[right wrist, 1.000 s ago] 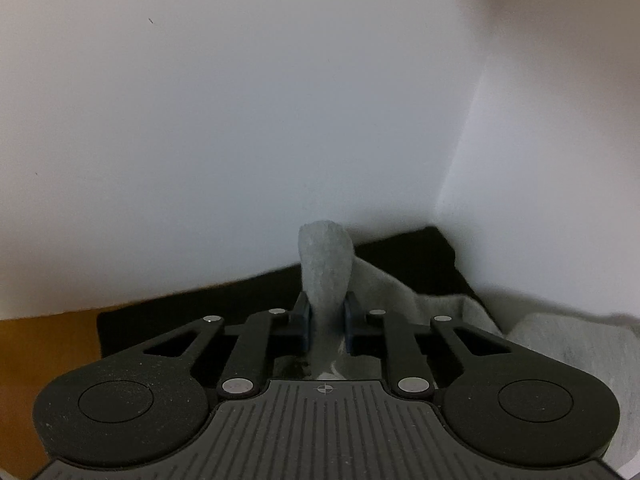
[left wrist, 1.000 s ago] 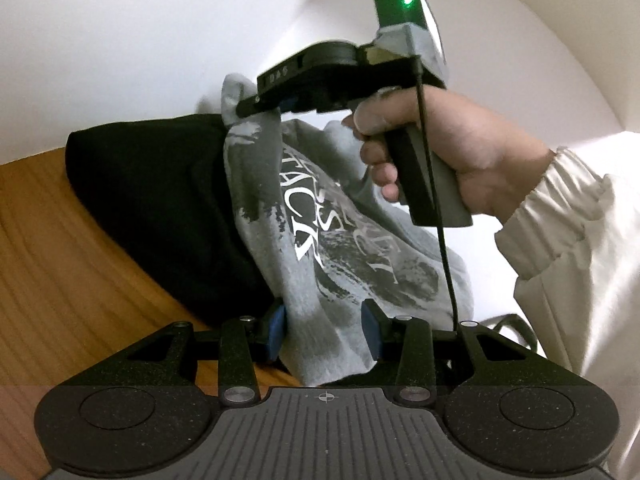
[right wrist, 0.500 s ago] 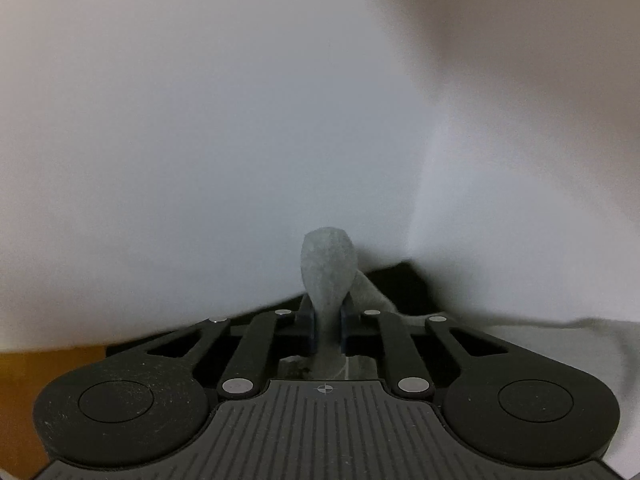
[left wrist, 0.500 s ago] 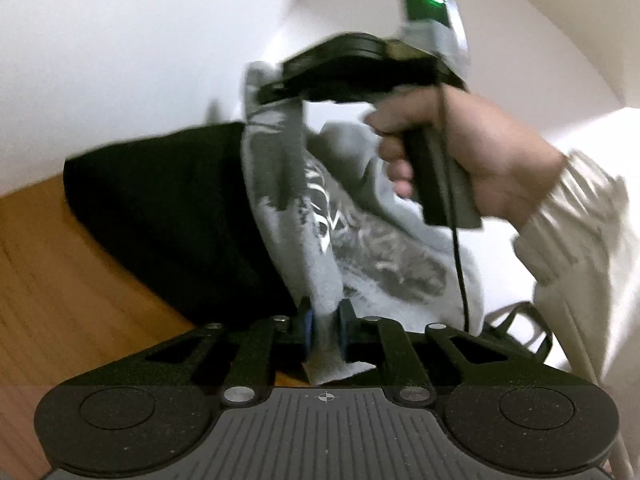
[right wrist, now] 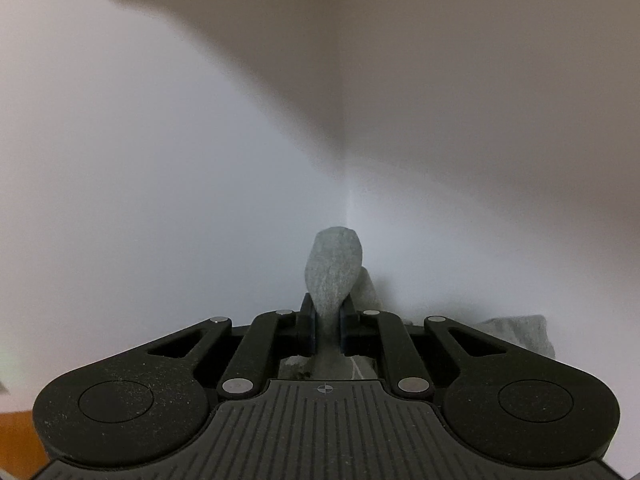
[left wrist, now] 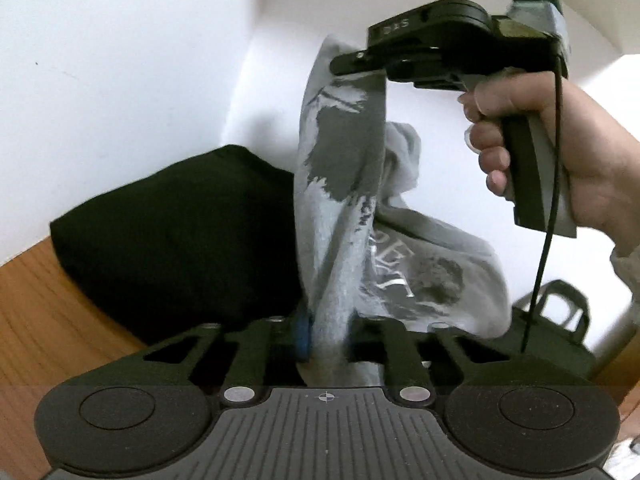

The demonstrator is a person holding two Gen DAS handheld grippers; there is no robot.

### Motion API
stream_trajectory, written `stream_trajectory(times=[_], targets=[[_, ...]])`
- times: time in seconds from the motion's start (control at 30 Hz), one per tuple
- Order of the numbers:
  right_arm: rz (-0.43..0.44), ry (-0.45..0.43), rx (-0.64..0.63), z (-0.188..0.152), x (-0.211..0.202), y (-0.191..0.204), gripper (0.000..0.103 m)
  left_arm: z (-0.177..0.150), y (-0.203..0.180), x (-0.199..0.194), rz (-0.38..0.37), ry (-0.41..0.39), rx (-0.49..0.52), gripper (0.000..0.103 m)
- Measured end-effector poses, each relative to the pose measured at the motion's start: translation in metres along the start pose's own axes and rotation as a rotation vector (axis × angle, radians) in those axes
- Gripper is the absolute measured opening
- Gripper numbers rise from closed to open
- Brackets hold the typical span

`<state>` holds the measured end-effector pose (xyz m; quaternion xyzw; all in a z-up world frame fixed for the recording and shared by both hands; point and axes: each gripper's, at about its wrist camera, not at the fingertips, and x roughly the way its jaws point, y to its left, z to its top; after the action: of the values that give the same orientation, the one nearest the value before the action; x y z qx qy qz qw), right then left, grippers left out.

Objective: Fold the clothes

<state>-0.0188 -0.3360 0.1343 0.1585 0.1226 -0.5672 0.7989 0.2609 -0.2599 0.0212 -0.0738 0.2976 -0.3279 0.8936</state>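
The grey printed shirt (left wrist: 340, 168) hangs in the air as a twisted band, its long axis running nearly straight up and down between the two grippers. The left gripper (left wrist: 326, 334) is closed on the lower end of the band, blue pads pressing the cloth from both sides, with a short tail of fabric falling below the pinch. The right gripper (left wrist: 356, 60) is above it, held by a hand (left wrist: 536, 148) wrapped around the grip, and its fingers are clamped on the top edge of the shirt. In the right wrist view the same gripper (right wrist: 328, 322) has a rounded fold of grey cloth (right wrist: 334, 268) squeezed upright between its pads and poking past the tips toward the white wall corner (right wrist: 344, 184).

The rest of the shirt sags in a loose bulge to the right of the stretched band, printed letters showing on it. A black garment (left wrist: 176, 240) lies behind on the wooden table (left wrist: 44, 320), against the wall. A dark bag handle (left wrist: 560, 308) shows low at the right, blurred.
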Motion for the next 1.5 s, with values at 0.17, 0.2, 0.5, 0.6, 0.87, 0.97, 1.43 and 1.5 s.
stream_trajectory(times=[0.17, 0.2, 0.5, 0.6, 0.87, 0.97, 1.43, 1.5], targets=[[-0.018, -0.097, 0.079, 0.002, -0.064, -0.014, 0.012, 0.026, -0.028, -0.02, -0.038, -0.059, 0.066, 0.011], [-0.019, -0.121, 0.098, 0.005, -0.079, -0.021, 0.011, 0.033, -0.037, -0.026, -0.05, -0.071, 0.085, 0.011], [-0.093, -0.314, 0.217, 0.012, -0.23, -0.08, 0.011, 0.087, -0.131, -0.081, -0.169, -0.15, 0.25, 0.011], [-0.126, -0.363, 0.242, 0.007, -0.273, -0.092, 0.011, 0.096, -0.16, -0.095, -0.214, -0.169, 0.281, 0.011], [-0.154, -0.428, 0.232, 0.014, -0.319, -0.089, 0.011, 0.118, -0.172, -0.111, -0.277, -0.199, 0.283, 0.01], [-0.132, -0.42, 0.204, 0.02, -0.295, -0.078, 0.011, 0.126, -0.141, -0.102, -0.26, -0.191, 0.245, 0.01], [-0.022, -0.088, -0.031, 0.006, 0.008, 0.01, 0.012, 0.132, 0.099, 0.031, -0.033, 0.026, 0.011, 0.01], [-0.011, -0.061, -0.056, 0.004, 0.033, 0.018, 0.012, 0.128, 0.114, 0.04, -0.018, 0.031, 0.0, 0.01]])
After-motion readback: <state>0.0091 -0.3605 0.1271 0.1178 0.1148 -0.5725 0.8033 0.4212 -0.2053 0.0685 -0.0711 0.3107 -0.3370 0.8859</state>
